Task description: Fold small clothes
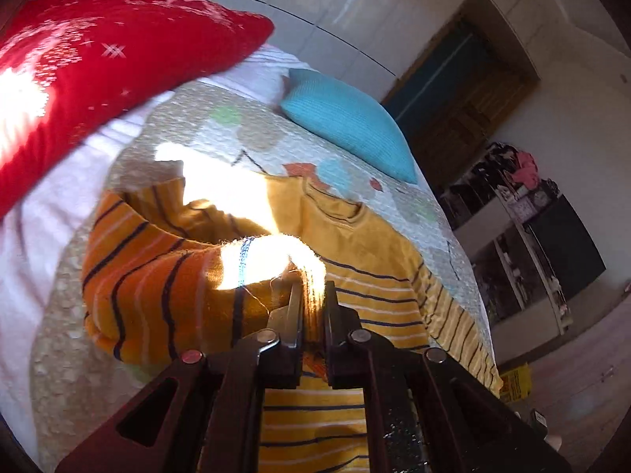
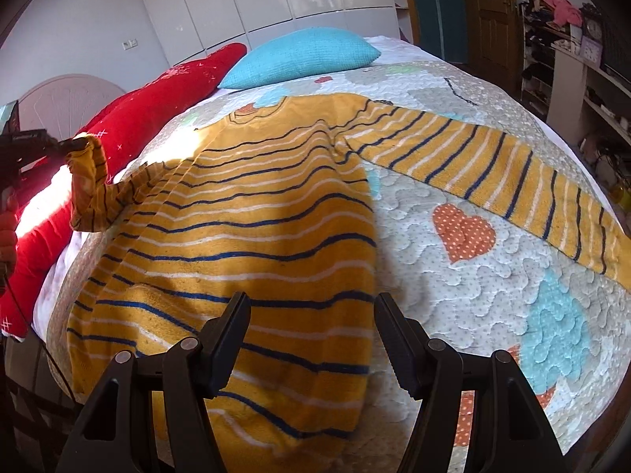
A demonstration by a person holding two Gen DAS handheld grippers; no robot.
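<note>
A small yellow sweater with dark blue and white stripes (image 2: 252,213) lies face up on the quilted bedspread (image 2: 493,307). Its right sleeve (image 2: 493,173) stretches out flat to the right. My left gripper (image 1: 311,299) is shut on the cuff of the left sleeve (image 1: 157,287) and holds it lifted off the bed; it also shows at the left edge of the right wrist view (image 2: 69,146). My right gripper (image 2: 311,315) is open and empty, hovering above the sweater's lower hem.
A red pillow (image 2: 130,126) and a turquoise pillow (image 2: 303,55) lie at the head of the bed. White wardrobes stand behind. Shelves with clutter (image 2: 560,39) and a wooden door (image 2: 493,12) are at the right.
</note>
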